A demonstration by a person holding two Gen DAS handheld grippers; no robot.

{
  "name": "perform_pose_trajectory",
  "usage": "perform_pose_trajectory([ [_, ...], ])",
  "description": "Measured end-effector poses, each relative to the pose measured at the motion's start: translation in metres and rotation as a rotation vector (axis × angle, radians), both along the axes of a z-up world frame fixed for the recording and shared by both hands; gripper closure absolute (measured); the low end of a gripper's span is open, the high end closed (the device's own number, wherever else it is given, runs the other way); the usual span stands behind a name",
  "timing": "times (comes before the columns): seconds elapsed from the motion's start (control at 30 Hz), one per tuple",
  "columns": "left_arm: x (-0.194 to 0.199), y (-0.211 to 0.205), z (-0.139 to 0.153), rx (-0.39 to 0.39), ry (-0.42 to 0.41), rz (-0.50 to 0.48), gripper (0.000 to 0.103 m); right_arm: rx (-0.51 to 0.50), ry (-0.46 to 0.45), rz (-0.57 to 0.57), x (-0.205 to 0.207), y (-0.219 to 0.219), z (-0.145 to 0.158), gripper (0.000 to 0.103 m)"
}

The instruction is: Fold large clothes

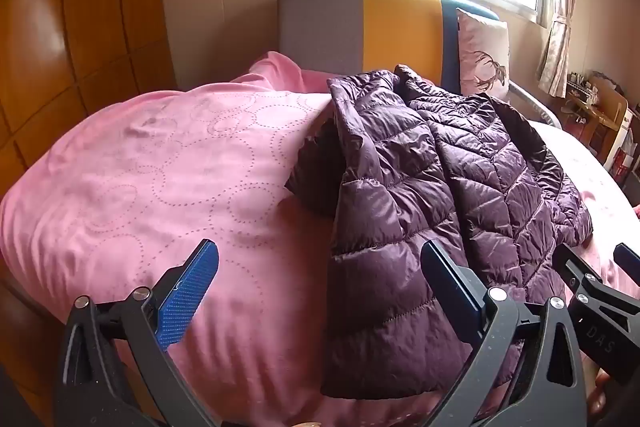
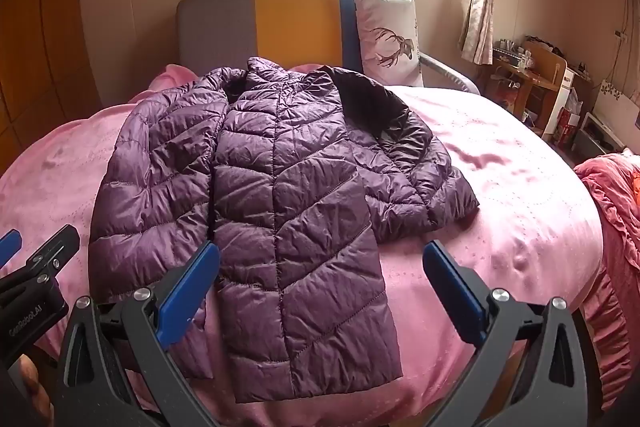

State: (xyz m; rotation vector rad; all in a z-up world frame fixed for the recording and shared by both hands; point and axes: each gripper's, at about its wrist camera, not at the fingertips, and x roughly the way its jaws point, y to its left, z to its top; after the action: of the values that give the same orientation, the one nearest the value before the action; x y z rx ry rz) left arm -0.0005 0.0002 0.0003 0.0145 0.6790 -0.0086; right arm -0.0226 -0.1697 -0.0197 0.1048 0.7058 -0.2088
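A purple quilted down jacket [image 2: 272, 187] lies spread on the pink bedspread [image 2: 500, 195], collar toward the far headboard [image 2: 288, 23]. The left gripper [image 1: 320, 287] and the right gripper [image 2: 320, 287] hover released above its near hem, holding nothing. One gripper body reads "GenRobot.AI", the other "DAS".

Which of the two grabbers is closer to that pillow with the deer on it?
Right, by a little, I'd judge. The right gripper hovers open over the purple jacket's hem, the deer pillow ahead-right. The left gripper sits further left, over the jacket's left edge.
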Motion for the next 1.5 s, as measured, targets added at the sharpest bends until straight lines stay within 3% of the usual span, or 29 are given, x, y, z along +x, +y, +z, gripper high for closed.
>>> perform_pose_trajectory([
  [1.5,-0.0021,0.0048,-0.0020,-0.025,0.015,0.009,0.003,-0.019,-0.005,0.006,-0.0092,0.0031,0.0032,0.002],
])
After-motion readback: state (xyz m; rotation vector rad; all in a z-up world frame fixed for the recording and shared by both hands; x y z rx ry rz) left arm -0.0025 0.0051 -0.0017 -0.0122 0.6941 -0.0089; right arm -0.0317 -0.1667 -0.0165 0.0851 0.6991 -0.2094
